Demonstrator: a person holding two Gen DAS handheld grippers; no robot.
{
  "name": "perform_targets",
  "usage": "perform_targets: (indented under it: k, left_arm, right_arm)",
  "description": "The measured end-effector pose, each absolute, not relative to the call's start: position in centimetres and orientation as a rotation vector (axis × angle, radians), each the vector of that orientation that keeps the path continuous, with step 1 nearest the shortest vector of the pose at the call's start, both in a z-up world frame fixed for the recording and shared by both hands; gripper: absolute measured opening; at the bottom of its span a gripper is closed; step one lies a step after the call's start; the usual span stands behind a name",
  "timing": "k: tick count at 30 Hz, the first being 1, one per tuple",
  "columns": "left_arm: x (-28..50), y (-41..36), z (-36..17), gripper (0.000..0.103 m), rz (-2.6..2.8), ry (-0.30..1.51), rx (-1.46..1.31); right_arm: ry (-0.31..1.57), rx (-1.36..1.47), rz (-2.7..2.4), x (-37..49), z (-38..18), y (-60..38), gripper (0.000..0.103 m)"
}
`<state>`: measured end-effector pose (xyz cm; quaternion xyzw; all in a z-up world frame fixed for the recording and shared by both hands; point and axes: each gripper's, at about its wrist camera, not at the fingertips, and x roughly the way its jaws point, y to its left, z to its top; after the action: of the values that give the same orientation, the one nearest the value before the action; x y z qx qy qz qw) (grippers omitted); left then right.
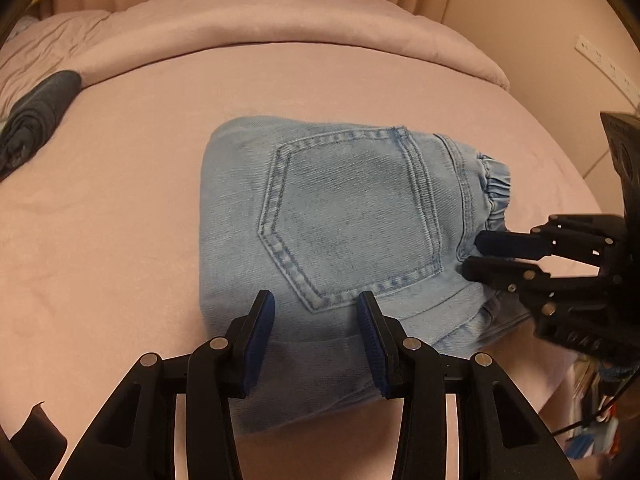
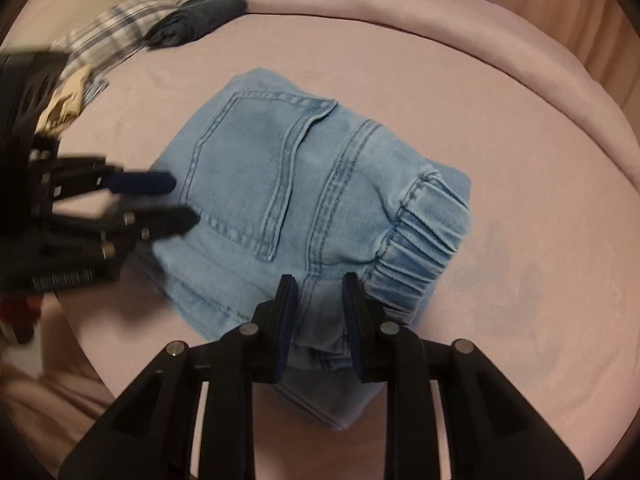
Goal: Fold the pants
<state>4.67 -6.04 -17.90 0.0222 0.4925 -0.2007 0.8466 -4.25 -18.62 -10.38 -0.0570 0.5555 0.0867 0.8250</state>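
Note:
Light blue denim pants (image 1: 352,216) lie folded into a compact bundle on the pink bed (image 1: 120,220), back pocket up and elastic waistband to the right. My left gripper (image 1: 314,312) hangs open over the bundle's near edge, with no cloth pinched between its pads. In the right wrist view the pants (image 2: 280,184) show their gathered waistband near the front. My right gripper (image 2: 320,284) is open just above that end, also holding nothing. Each gripper shows in the other's view: the right gripper (image 1: 474,254) by the waistband, the left gripper (image 2: 182,200) at the pocket side.
A dark folded garment (image 1: 36,120) lies at the far left of the bed, also seen as the dark garment (image 2: 196,20) beside a plaid cloth (image 2: 104,36). A rolled pink duvet (image 1: 280,20) runs along the back. The bed's edge drops off at the right, below a wall socket (image 1: 608,68).

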Motion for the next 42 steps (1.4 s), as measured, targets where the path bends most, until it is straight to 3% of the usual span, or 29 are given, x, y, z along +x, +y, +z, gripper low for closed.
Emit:
perform_targets:
  k: [2, 6, 8, 10, 11, 12, 20, 27, 42]
  left_arm:
    - [4.6, -5.8, -17.3, 0.042, -0.411, 1.030, 0.023]
    - [3.9, -3.9, -16.2, 0.042, -0.359, 1.016, 0.008]
    - [3.7, -2.8, -15.8, 0.042, -0.342, 1.018, -0.012]
    - [3.9, -2.8, -15.8, 0.050, -0.329, 1.011, -0.033]
    - [3.9, -2.4, -15.7, 0.062, -0.317, 1.004, -0.035]
    - [3.7, -2.0, -15.4, 0.067, -0.308, 0.994, -0.038]
    - [3.4, 0.0, -14.7, 0.075, -0.259, 0.968, -0.060]
    - [3.5, 1.5, -14.6, 0.076, -0.268, 0.964, -0.115]
    - [4.4, 2.1, -15.9, 0.076, -0.272, 1.002, -0.151]
  right_arm:
    - [1.161, 0.005, 0.205, -4.0, -9.2, -19.6, 0.027]
    - [1.065, 0.256, 0.239, -4.7, -6.6, -22.8, 0.053]
    - [1.042, 0.335, 0.225, -4.9, -6.3, -24.3, 0.057]
    - [1.049, 0.391, 0.209, -5.2, -6.9, -25.2, 0.062]
    - [1.058, 0.424, 0.196, -5.3, -7.3, -25.9, 0.062]
    - [1.063, 0.447, 0.190, -5.4, -7.7, -26.3, 0.064]
    - [1.091, 0.558, 0.151, -7.8, -8.7, -27.9, 0.071]
    - [1.108, 0.589, 0.170, -7.4, -9.1, -28.1, 0.081]
    - [1.160, 0.611, 0.152, -6.7, -10.7, -27.5, 0.082]
